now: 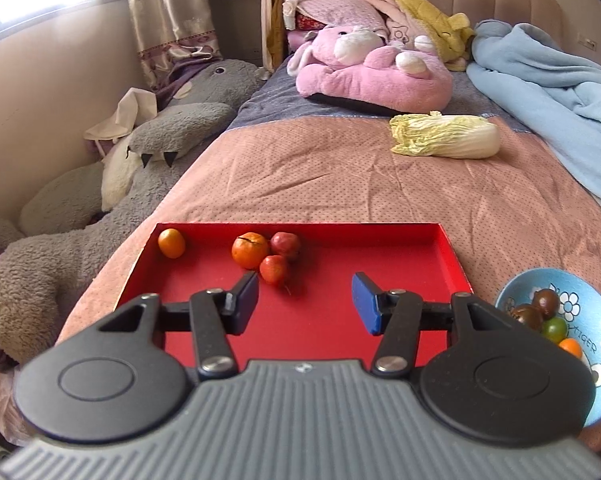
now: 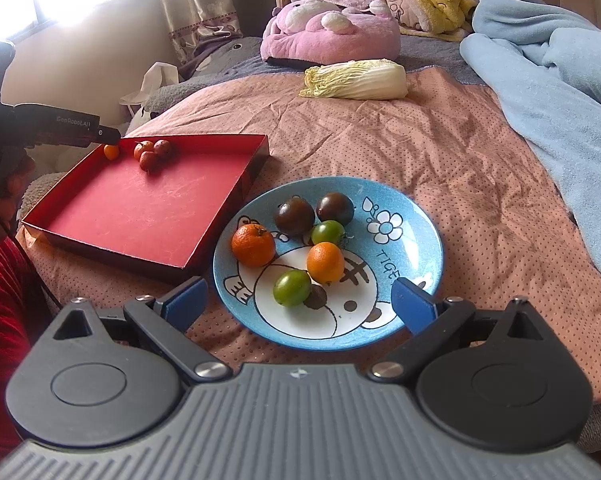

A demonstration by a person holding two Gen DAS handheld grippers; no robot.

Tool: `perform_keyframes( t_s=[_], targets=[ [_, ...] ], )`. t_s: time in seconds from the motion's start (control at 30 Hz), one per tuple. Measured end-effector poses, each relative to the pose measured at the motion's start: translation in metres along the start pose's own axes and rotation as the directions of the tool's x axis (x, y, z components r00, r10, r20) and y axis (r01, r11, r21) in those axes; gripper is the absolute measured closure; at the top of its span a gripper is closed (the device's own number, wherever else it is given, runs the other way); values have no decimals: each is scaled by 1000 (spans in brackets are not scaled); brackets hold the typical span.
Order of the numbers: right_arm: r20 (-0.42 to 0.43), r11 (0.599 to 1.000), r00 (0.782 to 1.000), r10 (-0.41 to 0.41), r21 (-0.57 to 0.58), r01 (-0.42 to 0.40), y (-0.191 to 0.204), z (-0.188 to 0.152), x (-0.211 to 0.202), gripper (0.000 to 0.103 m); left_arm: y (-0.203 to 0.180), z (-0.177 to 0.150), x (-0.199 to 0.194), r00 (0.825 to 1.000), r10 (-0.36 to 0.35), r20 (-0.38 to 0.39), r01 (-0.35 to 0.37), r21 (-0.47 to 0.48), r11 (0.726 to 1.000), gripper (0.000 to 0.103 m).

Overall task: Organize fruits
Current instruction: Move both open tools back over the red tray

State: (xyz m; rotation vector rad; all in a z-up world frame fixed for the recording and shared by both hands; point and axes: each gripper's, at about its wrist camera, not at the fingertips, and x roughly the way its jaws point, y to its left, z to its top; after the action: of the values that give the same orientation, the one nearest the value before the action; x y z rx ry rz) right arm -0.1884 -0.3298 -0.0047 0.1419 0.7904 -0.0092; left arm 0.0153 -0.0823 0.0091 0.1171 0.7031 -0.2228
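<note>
A red tray [image 1: 340, 320] [image 2: 140, 212] lies on the bed. It holds a small orange fruit [image 1: 171, 243], a larger orange fruit [image 1: 249, 250] and two red fruits [image 1: 274, 269] near its far side. My left gripper [image 1: 305, 304] is open and empty over the tray. A blue cartoon plate [image 2: 412, 240] [image 1: 596, 320] sits right of the tray with two dark fruits [image 2: 295, 217], two green fruits [image 2: 292, 288] and two orange fruits [image 2: 325, 262]. My right gripper [image 2: 300, 300] is open and empty, just above the plate's near edge.
A napa cabbage [image 1: 444, 136] [image 2: 356, 79] lies further up the bed. A blue blanket [image 2: 560, 92] is bunched on the right. A pink plush [image 1: 372, 68] sits at the head. A grey plush [image 1: 112, 208] lies along the bed's left side.
</note>
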Motion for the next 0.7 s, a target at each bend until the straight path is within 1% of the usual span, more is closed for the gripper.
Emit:
perform_keyframes(
  t_s=[0.2,0.4,0.53,0.7],
  targets=[
    [-8,1000,1000,2,-6,-2,4,2,4,3,15,3,10,999,46,-7,-46,-48,998,49],
    [-9,1000,1000,3,-9,-3,6,4,6,3,28,10,17,997,82,-8,-83,-73,994,49],
    [-10,1000,1000,6,-11,-6,10,7,8,3,35,10,18,996,90,-11,-90,-90,992,49],
    [-14,1000,1000,20,-23,-20,21,14,13,3,40,8,16,996,83,-12,-84,-95,992,49]
  ],
)
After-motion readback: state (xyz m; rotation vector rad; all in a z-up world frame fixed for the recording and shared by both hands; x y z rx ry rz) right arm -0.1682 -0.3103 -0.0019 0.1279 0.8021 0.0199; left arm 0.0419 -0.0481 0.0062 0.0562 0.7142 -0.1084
